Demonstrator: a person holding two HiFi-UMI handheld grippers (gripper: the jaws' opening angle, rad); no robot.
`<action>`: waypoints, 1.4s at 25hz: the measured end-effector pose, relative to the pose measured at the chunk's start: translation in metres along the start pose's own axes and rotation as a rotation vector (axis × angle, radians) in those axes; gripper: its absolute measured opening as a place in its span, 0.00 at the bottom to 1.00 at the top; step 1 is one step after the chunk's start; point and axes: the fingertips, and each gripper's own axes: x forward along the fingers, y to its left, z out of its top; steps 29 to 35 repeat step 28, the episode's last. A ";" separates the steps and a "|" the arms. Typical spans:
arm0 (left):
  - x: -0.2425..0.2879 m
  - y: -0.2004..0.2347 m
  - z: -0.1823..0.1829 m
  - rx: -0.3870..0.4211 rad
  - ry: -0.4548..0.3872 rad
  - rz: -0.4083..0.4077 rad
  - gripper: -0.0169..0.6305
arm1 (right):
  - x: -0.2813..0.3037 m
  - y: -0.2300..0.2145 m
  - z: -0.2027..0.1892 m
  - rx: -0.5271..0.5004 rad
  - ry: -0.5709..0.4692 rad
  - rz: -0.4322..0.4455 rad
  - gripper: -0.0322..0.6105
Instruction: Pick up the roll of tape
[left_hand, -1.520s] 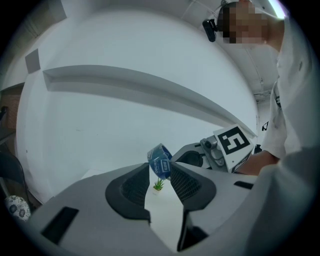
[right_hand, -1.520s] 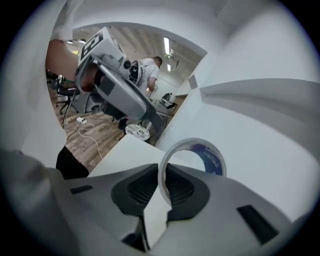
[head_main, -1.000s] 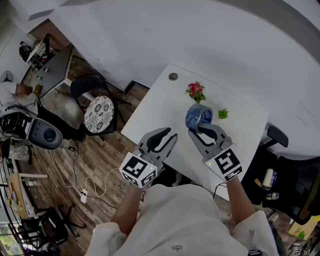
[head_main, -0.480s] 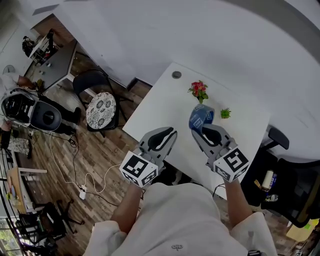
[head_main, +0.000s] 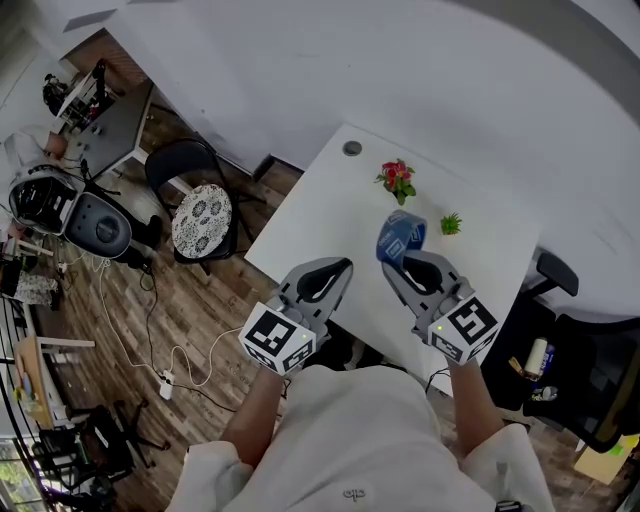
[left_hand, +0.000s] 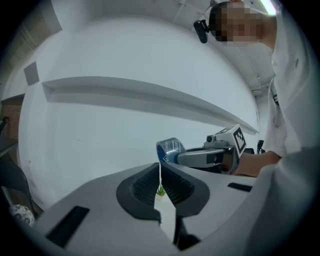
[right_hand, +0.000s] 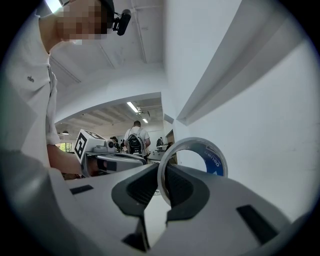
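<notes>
White table (head_main: 322, 222) lies below; right gripper (head_main: 397, 260) clamps the tape roll (head_main: 400, 234) by its rim; left gripper (head_main: 340, 267) closed, empty.

An office: white desk (head_main: 320, 215), black chair (head_main: 172, 165), second desk (head_main: 115, 125) across wood floor (head_main: 190, 310).

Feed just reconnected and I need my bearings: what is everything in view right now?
White rectangular table: one, white, before the person.
Blue roll of tape: one, blue, clamped in the right gripper.
Small red flower bunch: one, red, table's far side.
Small green plant: one, green, right of the flowers.
Grey round disc: one, grey, table's far corner.
Black chair with patterned round cushion: one, black, left of table.
Black office chair: one, black, right of table.
Left gripper: one, grey, shut, empty.
Right gripper: one, grey, shut on the tape.
</notes>
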 end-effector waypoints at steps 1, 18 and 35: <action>0.000 0.000 0.000 0.001 0.001 -0.001 0.07 | 0.000 0.000 0.000 0.001 0.002 -0.001 0.12; 0.002 -0.004 -0.003 -0.004 0.009 -0.018 0.06 | -0.002 -0.002 -0.004 -0.001 0.019 0.003 0.12; 0.010 -0.006 -0.004 -0.009 0.011 -0.031 0.06 | -0.005 -0.009 -0.010 0.004 0.044 -0.002 0.12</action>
